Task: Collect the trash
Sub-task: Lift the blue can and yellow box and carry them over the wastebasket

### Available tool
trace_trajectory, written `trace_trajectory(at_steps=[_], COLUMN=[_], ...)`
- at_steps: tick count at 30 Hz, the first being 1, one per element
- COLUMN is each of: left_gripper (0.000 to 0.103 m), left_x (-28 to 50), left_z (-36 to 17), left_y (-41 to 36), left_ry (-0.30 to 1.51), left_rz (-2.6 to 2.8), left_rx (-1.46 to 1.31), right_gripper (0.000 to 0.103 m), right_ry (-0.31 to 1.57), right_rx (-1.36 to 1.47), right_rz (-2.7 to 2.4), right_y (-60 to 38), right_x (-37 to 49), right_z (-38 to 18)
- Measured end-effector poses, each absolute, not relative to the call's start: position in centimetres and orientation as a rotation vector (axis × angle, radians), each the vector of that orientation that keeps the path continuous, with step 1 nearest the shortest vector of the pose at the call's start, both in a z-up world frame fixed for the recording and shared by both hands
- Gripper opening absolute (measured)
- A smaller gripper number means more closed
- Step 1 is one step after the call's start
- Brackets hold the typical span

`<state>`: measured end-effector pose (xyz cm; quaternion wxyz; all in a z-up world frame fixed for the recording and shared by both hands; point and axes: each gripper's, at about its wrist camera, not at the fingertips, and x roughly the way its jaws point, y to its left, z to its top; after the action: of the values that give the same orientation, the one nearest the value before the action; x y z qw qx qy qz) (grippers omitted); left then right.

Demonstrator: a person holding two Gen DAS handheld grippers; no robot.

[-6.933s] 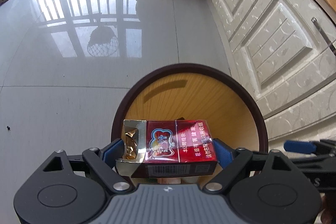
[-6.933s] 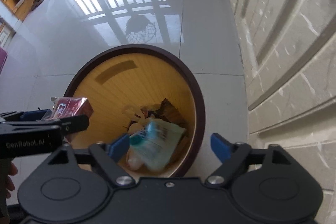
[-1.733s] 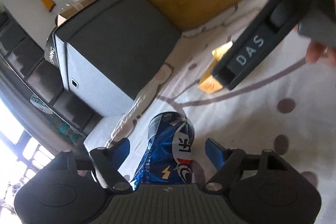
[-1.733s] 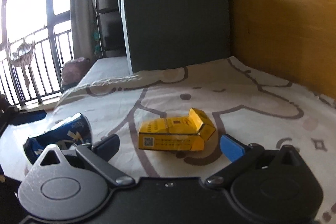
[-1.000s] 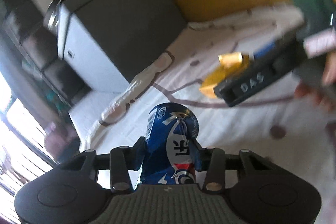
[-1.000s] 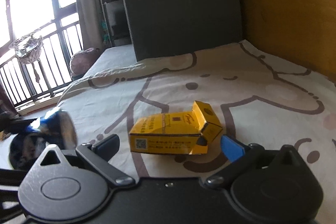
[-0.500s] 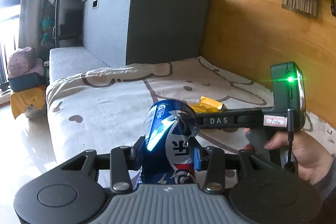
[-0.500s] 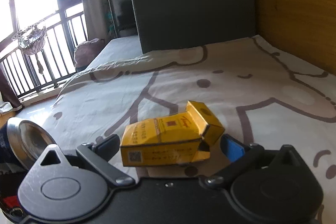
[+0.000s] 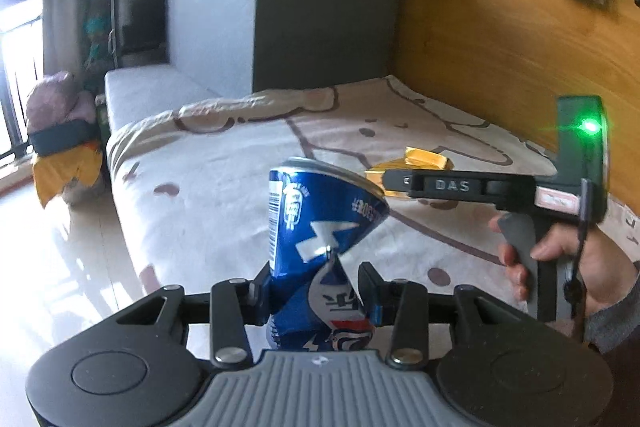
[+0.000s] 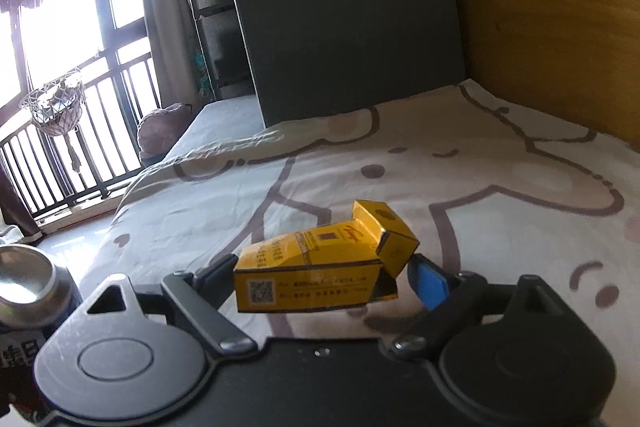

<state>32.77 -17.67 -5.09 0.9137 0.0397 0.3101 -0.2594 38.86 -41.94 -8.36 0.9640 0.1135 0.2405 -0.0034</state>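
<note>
Left tongs (image 9: pixel 314 293) pinch can (image 9: pixel 320 227); upright.

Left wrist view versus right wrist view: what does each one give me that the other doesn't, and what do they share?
Only the left wrist view shows the left gripper shut on the dented blue can, plus the person's right hand on its handle. Only the right wrist view shows the right gripper closing around the yellow box, and the balcony railing. Both show the patterned bedsheet, box and can.
</note>
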Motion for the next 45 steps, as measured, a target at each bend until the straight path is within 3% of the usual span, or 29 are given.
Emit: trace_trajectory(at_steps=[8, 15, 17, 45], left_gripper=[0.034, 0.032, 0.032, 0.031], left_x=[31.3, 30.1, 29.5, 20.3], left_z=[-5.4, -4.8, -4.6, -2.0], left_y=[-16.8, -16.2, -16.2, -13.7], left_ry=[0.649, 0.602, 0.598, 0.570], left_rz=[-0.517, -0.472, -0.463, -0.418], left_rx=[0.064, 0.073, 0.082, 0.104], right_gripper=[0.090, 0.087, 0.070, 0.070], right_ry=[0.478, 0.481, 0.478, 0.523], right_rx=[0.204, 0.224, 0.227, 0.204], right_rz=[0.009, 0.021, 0.013, -0.048], right_y=[-39.9, -38.9, -38.7, -37.5], right_x=[35.3, 31.4, 30.4, 17.4], right_z=[-8.3, -8.3, -8.3, -5.6])
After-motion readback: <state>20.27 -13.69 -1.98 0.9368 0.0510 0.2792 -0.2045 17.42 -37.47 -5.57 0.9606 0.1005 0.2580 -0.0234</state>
